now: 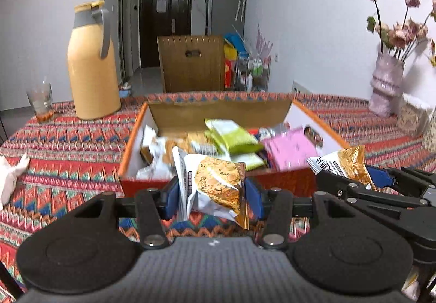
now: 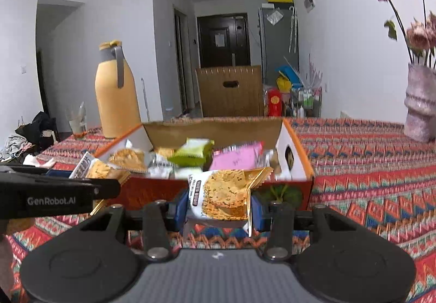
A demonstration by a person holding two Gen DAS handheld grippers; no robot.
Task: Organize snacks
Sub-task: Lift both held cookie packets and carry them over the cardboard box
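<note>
Glass (image 1: 41, 103): stands at the far left of the counter (image 1: 68, 145), well clear of both hands; little risk unless a wide swing to that side tips it and its residue spills on the cloth.
Yellow jug (image 1: 91, 63): upright just left of the box; a packet carried in from the left at a low height could brush it, though it looks heavy enough to stay put.
Left tool (image 1: 214, 188): pinching a cracker packet (image 1: 215, 183) by its sides, just short of the box's near wall. The wrapper is crumpled and slick, so the hold could slide off the crimped edge and drop it onto the counter instead of inside.
Snack box (image 1: 130, 139): open, orange-rimmed, already piled with green, pink and white packets. The heap sits close to the rim, so a packet let go on top may slide back out over the near wall.
Right tool (image 2: 218, 202): pinching a second cracker packet (image 2: 226, 191), also just before the box.
Tool spacing: in the left wrist view the right tool sits just beside the left. Both heading for the same opening could knock fingers or packets together.
Vase of dried flowers (image 2: 421, 109): well apart at the far right; only a careless pull-back to that side would threaten it.
</note>
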